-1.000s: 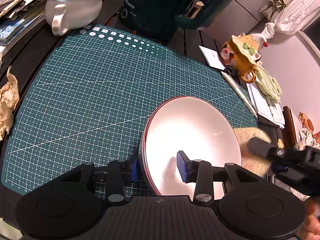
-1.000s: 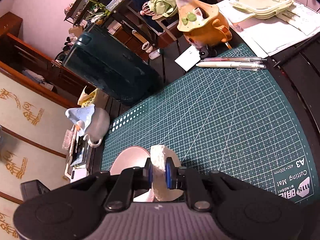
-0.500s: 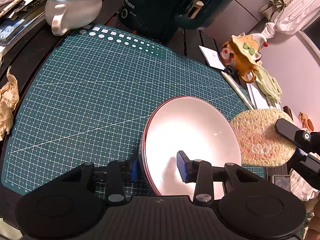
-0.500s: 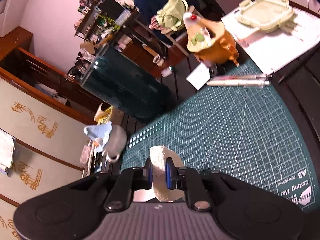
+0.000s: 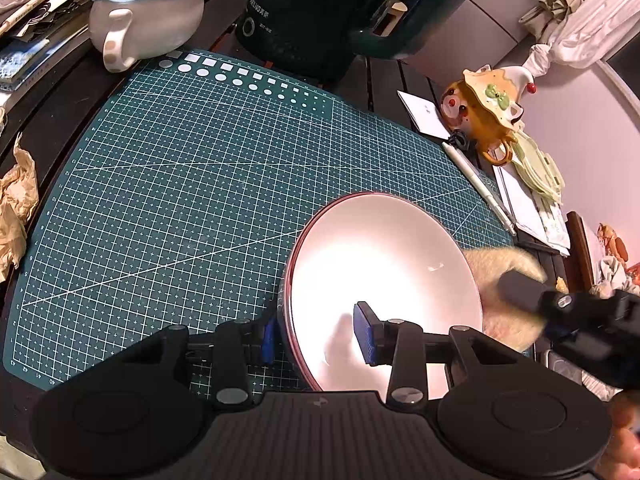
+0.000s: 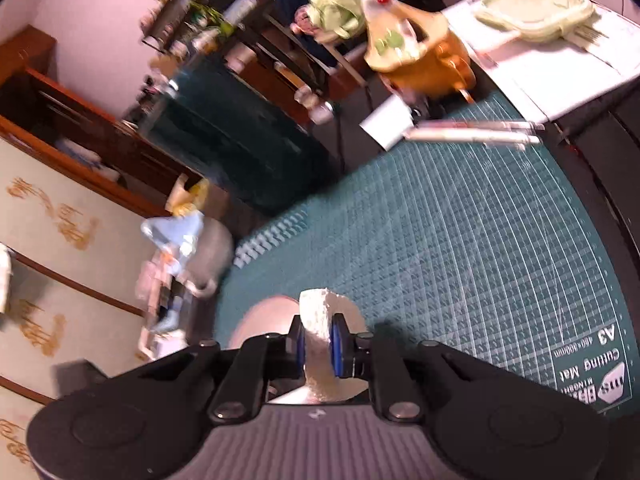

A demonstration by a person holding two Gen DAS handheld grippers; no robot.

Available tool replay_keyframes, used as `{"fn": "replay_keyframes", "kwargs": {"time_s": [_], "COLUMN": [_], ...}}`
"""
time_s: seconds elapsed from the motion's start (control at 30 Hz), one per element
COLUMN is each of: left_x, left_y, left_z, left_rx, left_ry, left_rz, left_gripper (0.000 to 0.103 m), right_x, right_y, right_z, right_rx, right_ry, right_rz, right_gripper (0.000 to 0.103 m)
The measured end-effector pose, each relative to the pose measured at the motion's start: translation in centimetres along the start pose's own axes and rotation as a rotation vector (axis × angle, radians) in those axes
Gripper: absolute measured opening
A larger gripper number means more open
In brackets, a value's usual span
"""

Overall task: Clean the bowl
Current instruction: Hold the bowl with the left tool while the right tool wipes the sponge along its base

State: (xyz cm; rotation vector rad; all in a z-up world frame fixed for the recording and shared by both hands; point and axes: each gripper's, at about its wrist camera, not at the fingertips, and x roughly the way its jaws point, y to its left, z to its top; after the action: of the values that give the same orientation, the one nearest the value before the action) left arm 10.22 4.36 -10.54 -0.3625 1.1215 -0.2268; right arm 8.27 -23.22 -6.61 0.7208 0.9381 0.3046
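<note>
A dark counter [image 5: 60, 112] carries one green cutting mat [image 5: 180, 184], which covers most of it. At the mat's far edge stands one tall dark green appliance [image 5: 320, 12], with one white teapot with a blue lid [image 5: 148, 12] to its left. One orange clown-shaped teapot [image 5: 486, 116] sits past the mat's right corner, near a pale green container lid [image 6: 532, 8] lying on white papers [image 6: 568, 68]. Crumpled brown paper [image 5: 16, 216] lies off the mat's left side.

One white bowl [image 5: 384, 280] sits tilted on the mat's near right part. The left claw [image 5: 318, 338] grips its near rim, one pad outside, one inside. The right claw [image 6: 318, 346] is clamped on one pale sponge [image 6: 318, 344], which is blurred at the bowl's right rim, partly hiding that edge.

Two pens [image 6: 472, 130] lie side by side at the mat's far right edge.
</note>
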Motion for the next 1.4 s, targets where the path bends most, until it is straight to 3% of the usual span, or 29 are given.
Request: {"fn": "replay_keyframes", "kwargs": {"time_s": [0.13, 0.3, 0.47, 0.67, 0.83, 1.0, 1.2, 1.4], "left_x": [-0.1, -0.1, 0.0, -0.1, -0.1, -0.1, 0.0, -0.1], "left_y": [0.0, 0.0, -0.1, -0.2, -0.2, -0.3, -0.2, 0.1], "left_z": [0.0, 0.0, 0.1, 0.0, 0.1, 0.2, 0.2, 0.2], "left_rx": [0.005, 0.003, 0.006, 0.005, 0.007, 0.006, 0.012, 0.006], "left_ry": [0.0, 0.0, 0.0, -0.001, 0.0, 0.001, 0.002, 0.002], "left_rz": [0.003, 0.003, 0.006, 0.006, 0.008, 0.008, 0.006, 0.002], "left_gripper": [0.037, 0.037, 0.037, 0.037, 0.037, 0.037, 0.037, 0.037], "right_x": [-1.7, 0.2, -1.8, 0.0, -2.0, 0.3, -1.9, -0.1], "right_y": [0.5, 0.1, 0.5, 0.2, 0.7, 0.2, 0.7, 0.2], "right_z": [0.5, -0.3, 0.4, -0.2, 0.5, -0.2, 0.4, -0.1], "right_rx": [0.003, -0.004, 0.001, -0.003, -0.004, -0.012, -0.01, -0.009], "right_ry": [-0.063, -0.007, -0.071, -0.004, -0.072, -0.008, -0.074, -0.008], "right_rz": [0.068, 0.012, 0.066, 0.008, 0.071, 0.008, 0.063, -0.001], "right_gripper": [0.012, 0.012, 0.012, 0.012, 0.012, 0.012, 0.012, 0.012]}}
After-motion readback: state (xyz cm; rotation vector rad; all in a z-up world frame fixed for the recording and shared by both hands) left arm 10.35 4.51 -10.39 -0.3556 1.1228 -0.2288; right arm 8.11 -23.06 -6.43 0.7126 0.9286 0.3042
